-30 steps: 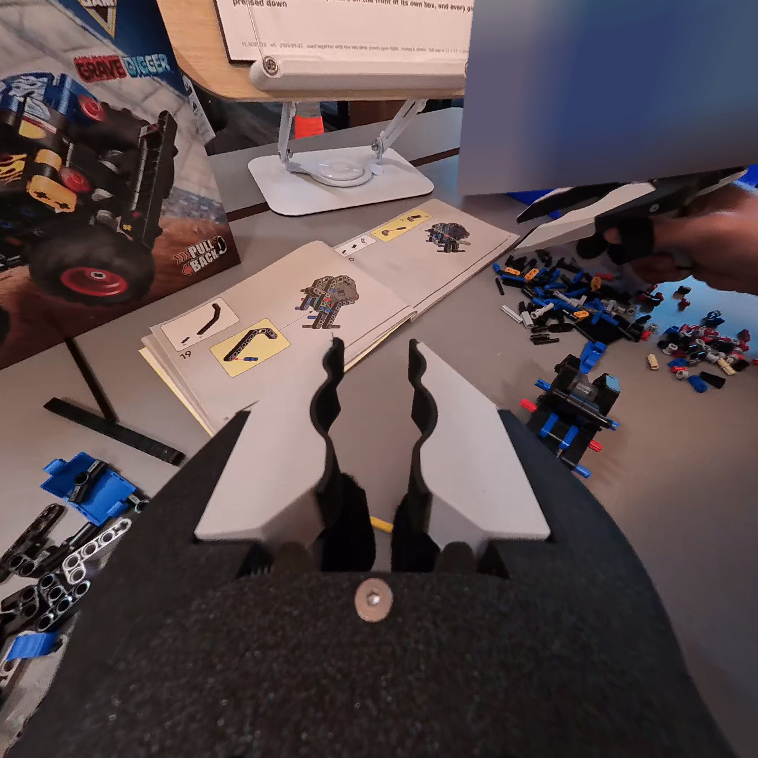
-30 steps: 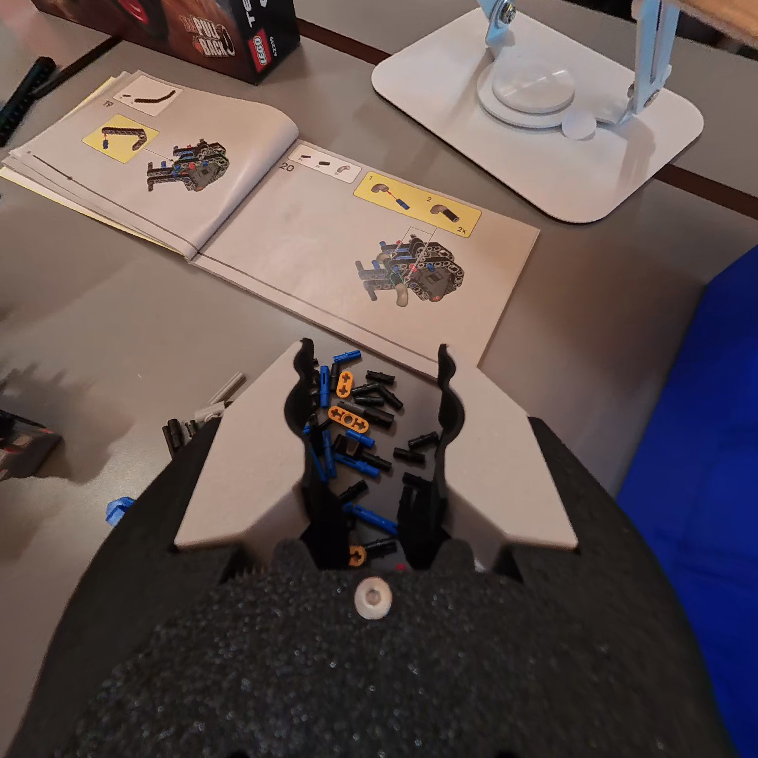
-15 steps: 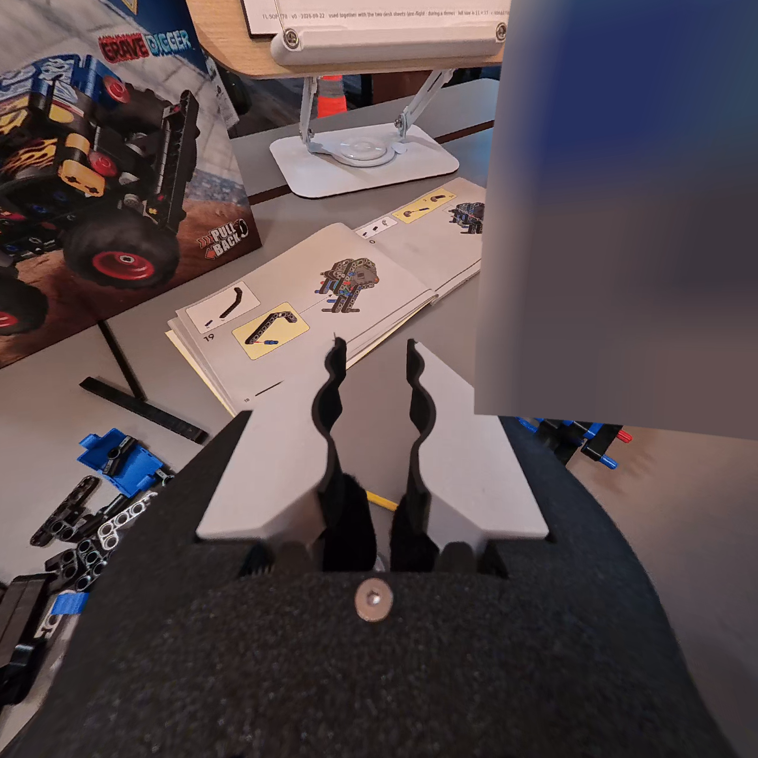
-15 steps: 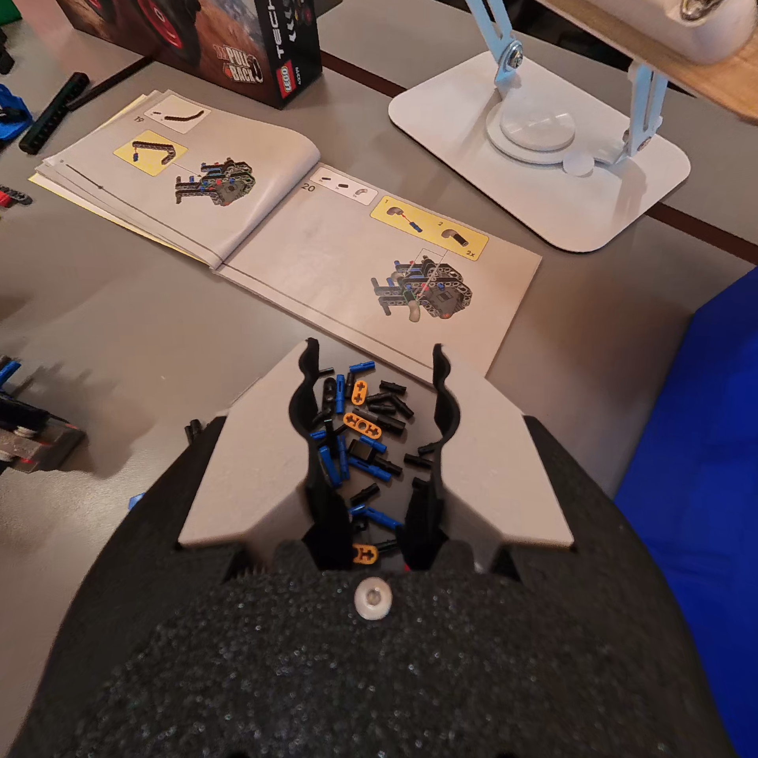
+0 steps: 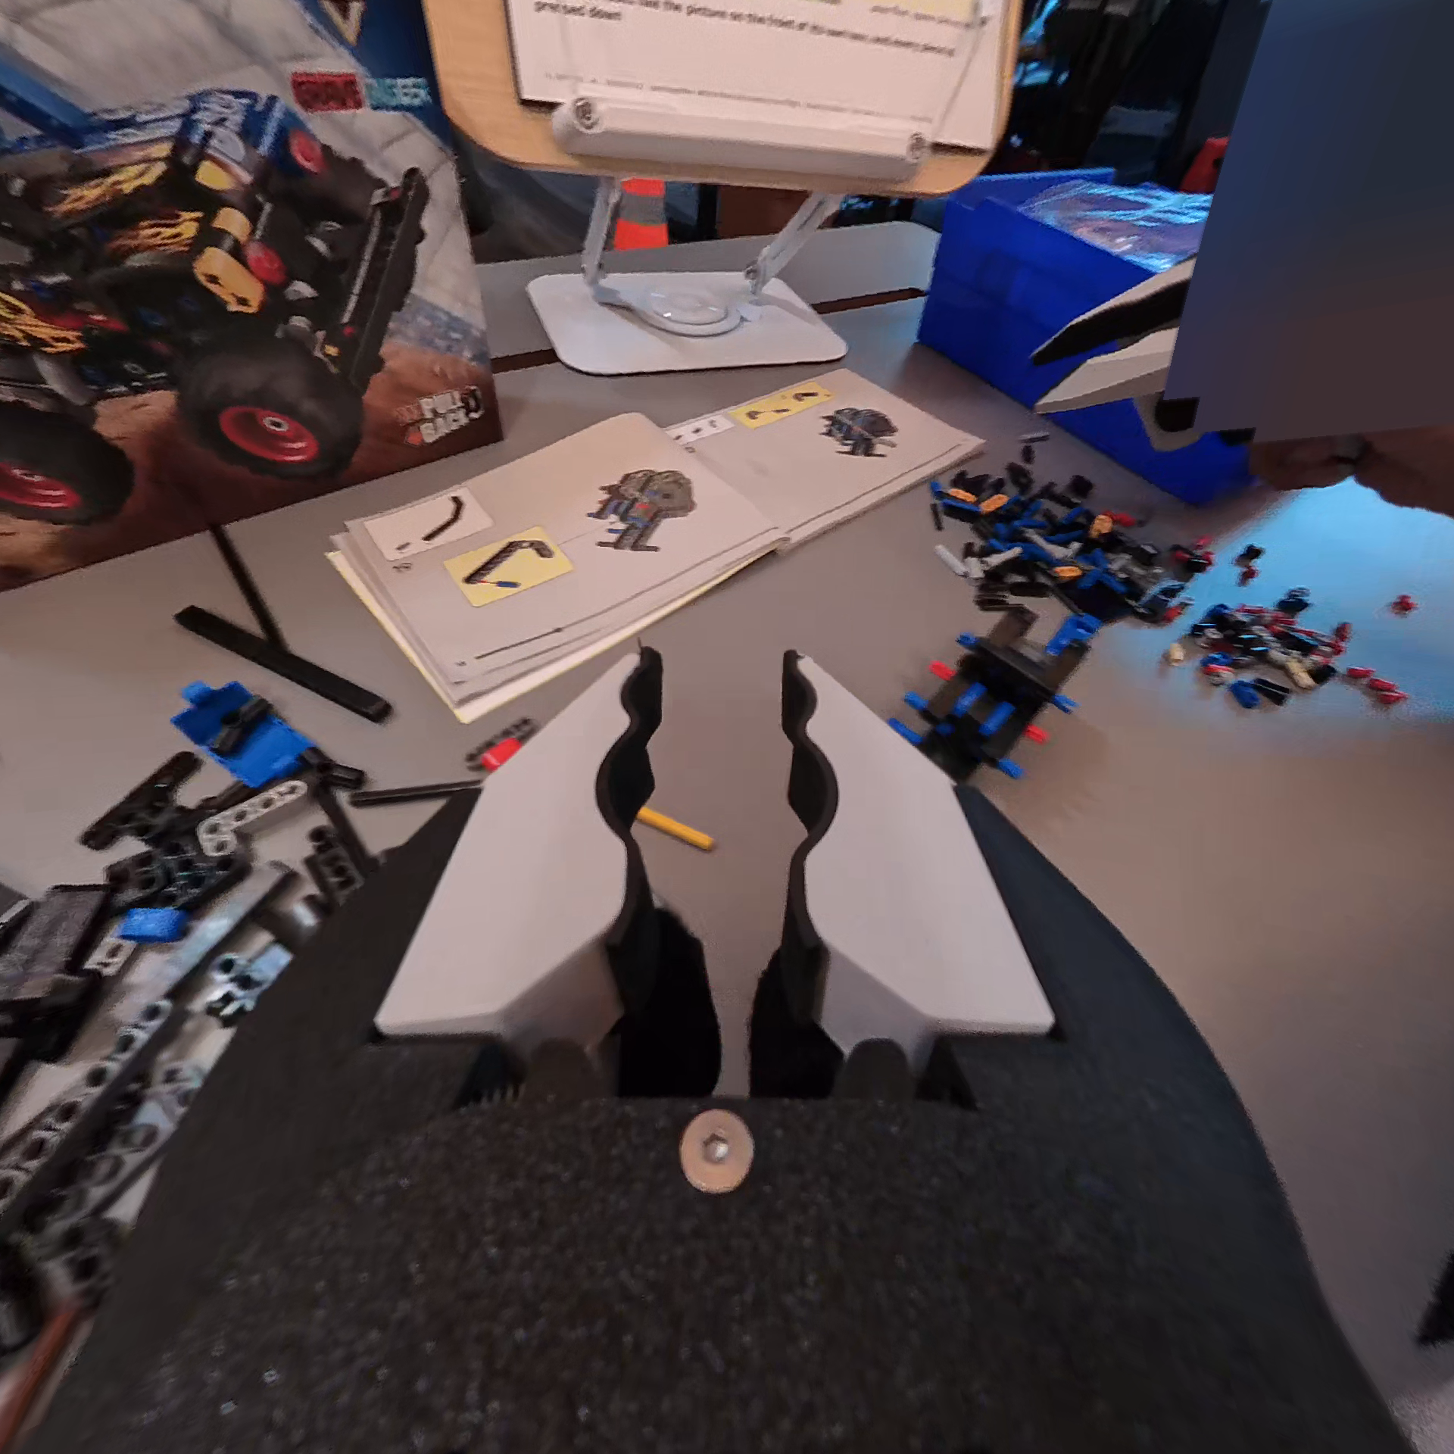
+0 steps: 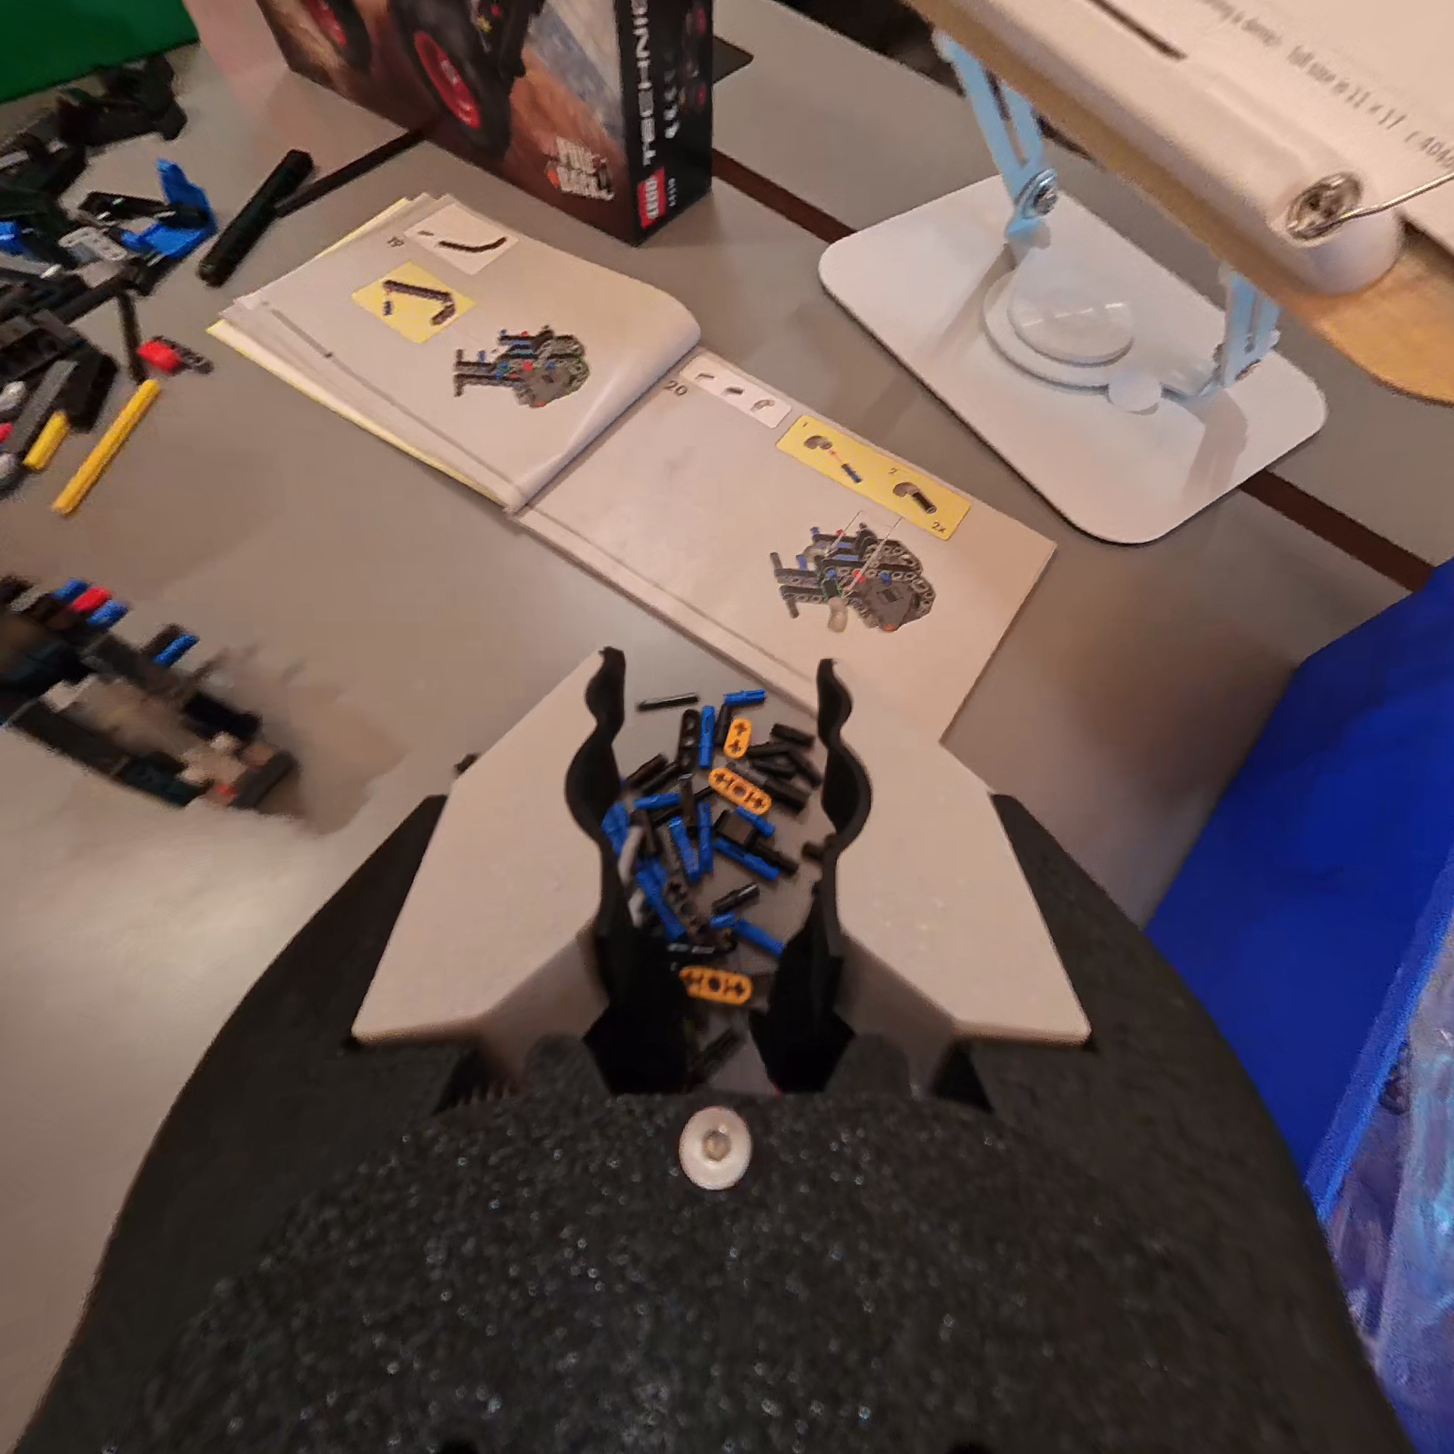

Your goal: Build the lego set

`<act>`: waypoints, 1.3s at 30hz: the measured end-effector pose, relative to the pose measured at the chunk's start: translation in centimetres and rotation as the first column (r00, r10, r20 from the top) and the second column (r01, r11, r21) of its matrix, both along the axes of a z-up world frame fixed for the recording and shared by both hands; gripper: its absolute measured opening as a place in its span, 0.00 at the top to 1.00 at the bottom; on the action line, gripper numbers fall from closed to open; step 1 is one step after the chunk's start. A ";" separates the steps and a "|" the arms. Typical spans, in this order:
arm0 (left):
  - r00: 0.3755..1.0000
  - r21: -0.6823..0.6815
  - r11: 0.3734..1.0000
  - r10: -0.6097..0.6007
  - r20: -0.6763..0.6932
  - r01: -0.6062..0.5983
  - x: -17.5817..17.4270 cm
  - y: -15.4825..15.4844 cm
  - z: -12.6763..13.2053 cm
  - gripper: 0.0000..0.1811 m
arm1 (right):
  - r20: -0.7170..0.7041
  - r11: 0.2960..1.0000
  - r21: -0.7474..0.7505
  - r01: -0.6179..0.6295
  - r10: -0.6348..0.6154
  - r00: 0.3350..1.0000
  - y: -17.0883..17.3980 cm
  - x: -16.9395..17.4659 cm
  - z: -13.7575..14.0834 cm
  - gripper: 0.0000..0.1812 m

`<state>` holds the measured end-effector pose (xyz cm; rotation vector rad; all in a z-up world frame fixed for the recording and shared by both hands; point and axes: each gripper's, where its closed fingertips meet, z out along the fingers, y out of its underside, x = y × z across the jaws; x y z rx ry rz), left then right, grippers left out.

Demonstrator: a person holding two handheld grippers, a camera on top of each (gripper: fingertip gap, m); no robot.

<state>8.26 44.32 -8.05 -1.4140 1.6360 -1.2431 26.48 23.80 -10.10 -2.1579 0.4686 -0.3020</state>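
Note:
My left gripper (image 5: 714, 665) is open and empty, held above the grey table in front of the open instruction booklet (image 5: 629, 519). A yellow axle (image 5: 677, 828) lies under it. The partly built black and blue chassis (image 5: 991, 700) sits to its right. My right gripper (image 6: 717, 673) is open and empty, hovering over a pile of small blue, black and orange pins (image 6: 708, 826). The same pile shows in the left wrist view (image 5: 1046, 543), with the right gripper (image 5: 1101, 362) above it. The chassis (image 6: 134, 708) is blurred in the right wrist view.
The set's box (image 5: 197, 275) stands at the back left. A white stand (image 5: 684, 322) holds a board with paper. A blue bin (image 5: 1046, 315) sits at the right. Black beams and blue parts (image 5: 197, 787) lie at the left. A second pile (image 5: 1275, 637) lies far right. About 30 cm separates my left fingertips from my right.
Both grippers have risen and pulled back, so more of the table shows. My left gripper has opened a little wider. The right gripper stays over the pin pile.

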 end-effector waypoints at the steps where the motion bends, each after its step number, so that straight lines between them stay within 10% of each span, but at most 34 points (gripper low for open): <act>1: 1.000 -0.009 1.000 -0.015 0.011 0.015 -0.4 -0.8 -0.1 0.84 | -0.023 1.000 -0.011 -0.024 0.024 0.999 -0.2 -0.8 -0.2 0.74; 8: 0.993 -0.023 0.995 -0.092 0.072 0.094 -1.1 -5.1 -0.7 0.85 | -0.151 0.999 0.031 0.017 -0.012 0.988 -2.5 -3.5 -1.4 0.82; 22: 0.977 -0.042 0.983 -0.173 0.120 0.180 0.2 -7.3 -0.6 0.86 | -0.167 0.986 -0.167 -0.018 -0.011 0.986 1.6 1.7 -7.0 0.86; 39: 0.972 -0.084 0.974 -0.198 0.125 0.209 1.6 -7.2 -0.5 0.86 | -0.115 0.989 -0.136 -0.065 0.049 0.992 1.7 0.1 -5.1 0.92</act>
